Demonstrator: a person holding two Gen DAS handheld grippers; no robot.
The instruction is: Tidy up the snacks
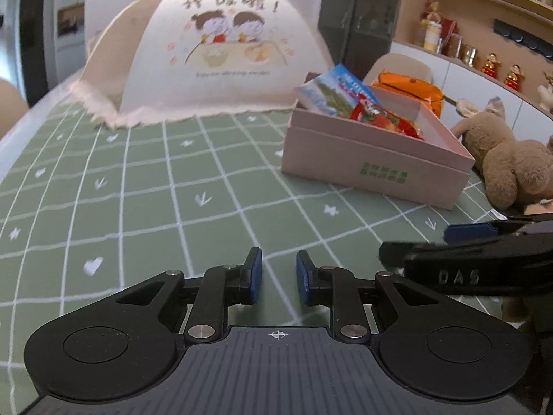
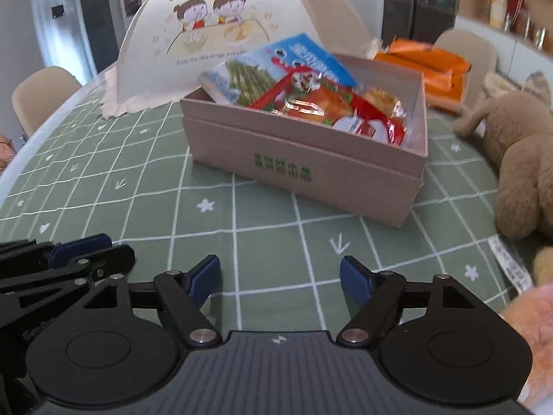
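Over on the left, the dome-shaped food cover (image 1: 221, 52) with its cartoon of two children stands at the far side of the green checked tablecloth (image 1: 155, 186). Down low, the left gripper (image 1: 278, 276) sits above the cloth with its blue pads a narrow gap apart, nothing between them. Just beside it comes the right gripper (image 2: 280, 278), jaws spread wide, empty as well. Ahead of both, the pink box (image 2: 311, 166) rests on the cloth, green lettering on its front wall, lid off. Inside it lie the snacks: a blue packet (image 2: 293, 58) leaning against the back left corner and poking above the rim, a red packet (image 2: 328, 107) lying across the middle, and a smaller yellowish one (image 2: 380, 98) tucked behind. Past the box, an orange item (image 2: 425, 65) lies on the table. Far right, a brown plush toy (image 2: 518, 159) sprawls near the box, not touching it.
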